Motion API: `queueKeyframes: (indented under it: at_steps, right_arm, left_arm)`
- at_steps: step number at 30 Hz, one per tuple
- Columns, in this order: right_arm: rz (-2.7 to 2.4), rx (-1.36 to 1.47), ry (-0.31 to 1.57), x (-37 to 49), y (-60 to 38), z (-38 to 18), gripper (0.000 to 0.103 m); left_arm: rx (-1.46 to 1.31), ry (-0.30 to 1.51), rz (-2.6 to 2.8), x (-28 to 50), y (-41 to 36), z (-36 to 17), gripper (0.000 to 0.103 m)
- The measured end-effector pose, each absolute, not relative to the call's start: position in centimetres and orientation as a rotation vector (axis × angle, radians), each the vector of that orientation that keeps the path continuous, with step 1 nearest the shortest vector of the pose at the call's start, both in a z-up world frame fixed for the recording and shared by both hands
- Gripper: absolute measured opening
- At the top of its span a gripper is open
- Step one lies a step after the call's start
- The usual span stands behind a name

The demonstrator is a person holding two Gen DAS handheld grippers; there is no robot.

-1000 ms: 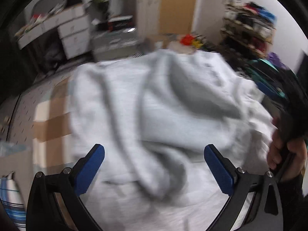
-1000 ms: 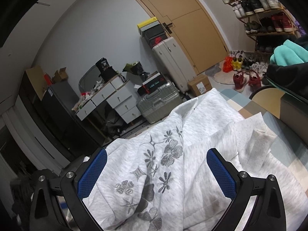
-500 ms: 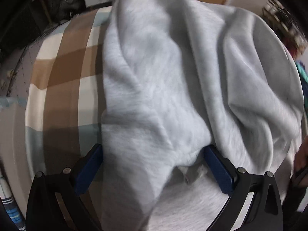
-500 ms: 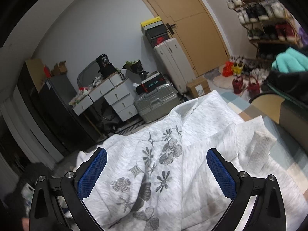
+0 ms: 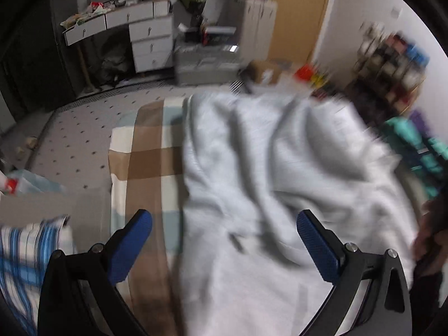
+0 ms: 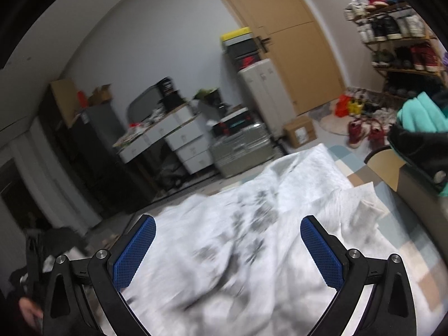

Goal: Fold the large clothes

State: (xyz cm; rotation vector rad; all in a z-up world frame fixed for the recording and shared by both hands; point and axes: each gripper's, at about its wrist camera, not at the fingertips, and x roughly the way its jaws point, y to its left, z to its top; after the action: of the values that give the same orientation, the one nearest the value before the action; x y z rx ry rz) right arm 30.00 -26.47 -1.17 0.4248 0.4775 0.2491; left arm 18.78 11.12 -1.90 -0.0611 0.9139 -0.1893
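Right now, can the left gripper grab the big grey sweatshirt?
Probably yes. The left gripper is open, and the grey sweatshirt lies spread on the checked cloth right under its fingers, with nothing in between.

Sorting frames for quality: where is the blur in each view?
Left wrist view: the gray garment and the shoe rack are motion-smeared, while the left gripper stays sharp. Right wrist view: the garment's printed pattern blurs; the door is clearer.
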Motion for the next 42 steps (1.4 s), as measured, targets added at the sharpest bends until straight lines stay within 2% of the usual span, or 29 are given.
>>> queueKeyframes:
  at_steps: [5,9,15,17,21,25,28,31,34,37,42]
  right_arm:
    - [0.341,0.315,0.41,20.2,-26.4,5.2,0.103]
    - [0.34,0.238,0.4,13.3,-26.4,7.7,0.103]
    - [0.378,0.285,0.401,6.3,-27.2,8.7,0.103]
    - [0.371,0.275,0.387,4.6,-26.9,9.0,0.103]
    - [0.387,0.282,0.373,2.4,-26.2,9.2,0.103]
    - [0.392,0.295,0.375,1.3,-25.9,8.2,0.103]
    - [0.373,0.307,0.402,1.6,-26.0,6.7,0.103]
    - [0.36,0.329,0.445,2.0,-26.1,5.1,0.103]
    - [0.327,0.315,0.471,2.5,-26.4,3.6,0.103]
    - [0.303,0.321,0.504,2.9,-27.0,2.0,0.103]
    - [0.264,0.347,0.56,4.0,-28.3,-0.1,0.103]
  left_arm:
    - [-0.129,0.733,-0.259,7.5,11.4,5.9,0.101]
    - [-0.108,0.603,-0.293,3.1,11.7,7.7,0.101]
    - [-0.176,0.562,-0.334,-4.4,13.2,8.9,0.101]
    - [-0.179,0.516,-0.336,-8.0,13.7,10.8,0.101]
    - [-0.039,0.49,-0.16,-12.2,14.0,12.1,0.101]
    - [-0.048,0.622,-0.185,-11.6,14.2,7.6,0.101]
    - [-0.103,0.782,-0.326,-7.7,11.2,0.9,0.101]
    - [-0.034,0.979,-0.345,-2.7,6.6,-6.9,0.101]
    - [-0.03,1.087,-0.333,2.0,4.2,-12.8,0.101]
    - [-0.179,1.187,-0.344,6.2,4.4,-17.0,0.101]
    - [-0.309,1.211,-0.378,9.5,4.6,-19.2,0.101]
